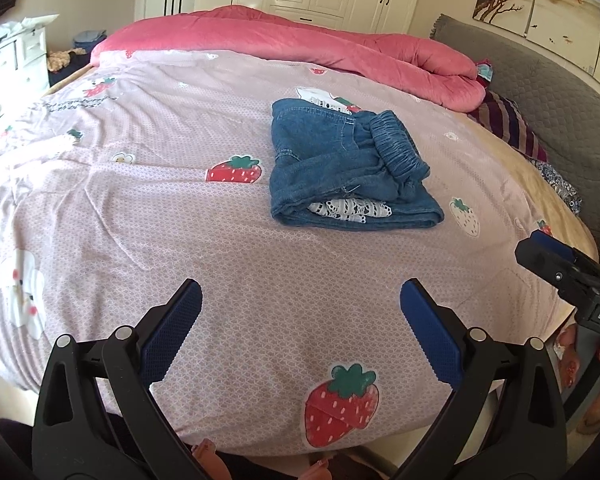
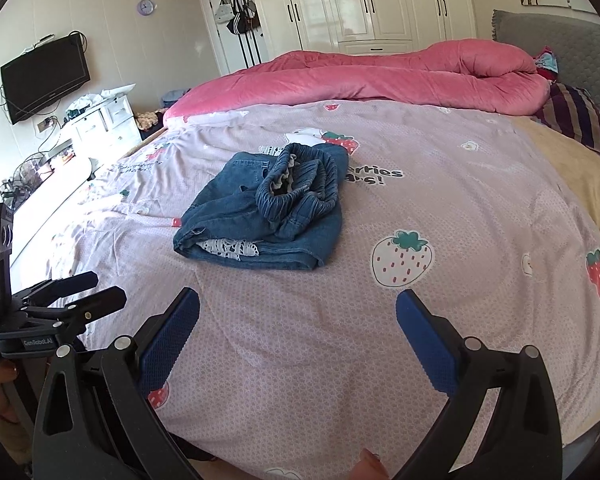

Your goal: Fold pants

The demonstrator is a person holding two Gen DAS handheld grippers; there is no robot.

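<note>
- Pants (image 1: 348, 168) lie folded in a compact bundle on the bed (image 1: 260, 300), at 12 o'clock from both grippers; folding looks done
- Left gripper (image 1: 300, 320) and right gripper (image 2: 298, 320): jaws spread, empty, well apart from it

Blue denim pants (image 1: 348, 172) lie folded mid-bed, waistband on top.

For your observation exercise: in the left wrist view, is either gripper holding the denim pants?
No: the pants lie folded on the bed sheet, apart from the open left gripper.
</note>
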